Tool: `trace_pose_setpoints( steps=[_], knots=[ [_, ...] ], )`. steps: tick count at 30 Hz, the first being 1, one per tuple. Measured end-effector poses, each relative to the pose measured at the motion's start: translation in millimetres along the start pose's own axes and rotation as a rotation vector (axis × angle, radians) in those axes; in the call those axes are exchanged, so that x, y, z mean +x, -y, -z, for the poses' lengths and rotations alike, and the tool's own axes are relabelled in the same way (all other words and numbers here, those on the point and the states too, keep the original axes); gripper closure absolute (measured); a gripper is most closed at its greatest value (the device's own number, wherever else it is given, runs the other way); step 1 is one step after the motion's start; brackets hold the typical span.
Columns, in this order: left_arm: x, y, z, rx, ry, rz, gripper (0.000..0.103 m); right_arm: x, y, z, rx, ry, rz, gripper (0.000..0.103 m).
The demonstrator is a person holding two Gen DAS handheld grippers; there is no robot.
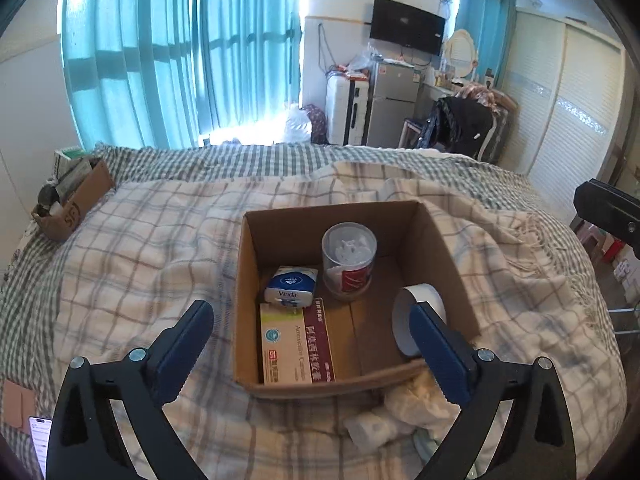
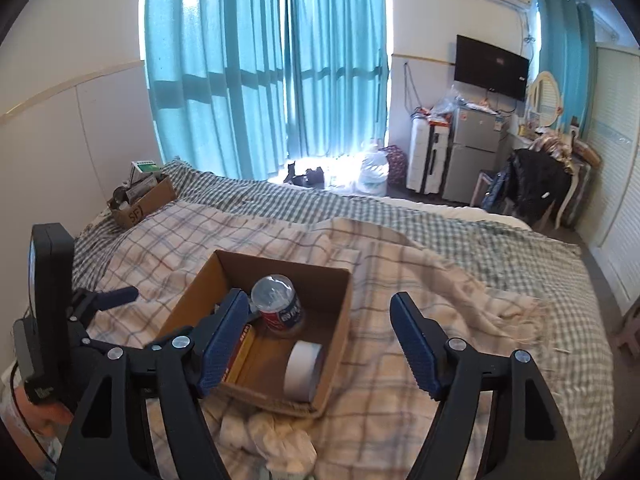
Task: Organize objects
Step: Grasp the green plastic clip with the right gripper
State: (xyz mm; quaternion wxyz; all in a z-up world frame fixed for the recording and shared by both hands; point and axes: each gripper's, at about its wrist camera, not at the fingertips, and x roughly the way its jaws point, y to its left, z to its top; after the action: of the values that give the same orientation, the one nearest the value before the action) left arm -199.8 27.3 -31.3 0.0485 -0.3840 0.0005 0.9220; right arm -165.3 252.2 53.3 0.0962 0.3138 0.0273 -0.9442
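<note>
4 items packed in cardboard box (image 1: 448, 248) mid-frame; both tools, left tool (image 1: 316, 344) and right tool (image 2: 320, 344), spread apart, holding nothing; likely near done

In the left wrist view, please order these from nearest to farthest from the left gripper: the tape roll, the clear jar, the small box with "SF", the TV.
From the left gripper:
1. Tape roll, beside its right finger, inside the open box.
2. Clear jar, further back in that box.
3. SF box, far left on the bed.
4. TV, on the far wall.

bed (image 1: 168, 168), plaid blanket (image 1: 152, 248), cardboard boxes (image 1: 248, 280)
</note>
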Motion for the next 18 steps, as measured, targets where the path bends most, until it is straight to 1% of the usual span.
trace_pose_setpoints(
  steps=[2,3,6,8,10,12,13,14,18],
  knots=[
    [-18,1,3,0.017,0.011,-0.007,0.002,-20,0,5,-0.003,0.002,0.032,0.028],
    [-28,2,4,0.022,0.022,-0.007,0.001,-27,0,7,-0.002,0.002,0.045,0.027],
    [-48,1,11,0.023,0.040,-0.010,0.000,-53,-3,19,0.003,0.009,0.072,0.021],
    [-57,0,21,0.016,0.045,-0.002,0.000,-63,-6,28,0.006,0.010,0.079,0.018],
    [-61,-1,33,0.010,0.050,0.000,0.000,-67,-10,38,0.004,-0.002,0.093,0.017],
    [-61,-2,45,0.007,0.050,-0.003,0.000,-64,-16,54,-0.003,-0.028,0.112,0.017],
    [-59,-3,53,0.007,0.046,0.002,0.000,-60,-18,61,-0.006,-0.040,0.115,0.014],
    [-56,-4,62,-0.001,0.043,-0.013,0.000,-54,-20,72,-0.002,-0.063,0.120,0.013],
    [-39,-7,93,-0.018,0.026,-0.059,0.000,-11,-27,118,0.021,-0.184,0.118,0.013]
  ],
)
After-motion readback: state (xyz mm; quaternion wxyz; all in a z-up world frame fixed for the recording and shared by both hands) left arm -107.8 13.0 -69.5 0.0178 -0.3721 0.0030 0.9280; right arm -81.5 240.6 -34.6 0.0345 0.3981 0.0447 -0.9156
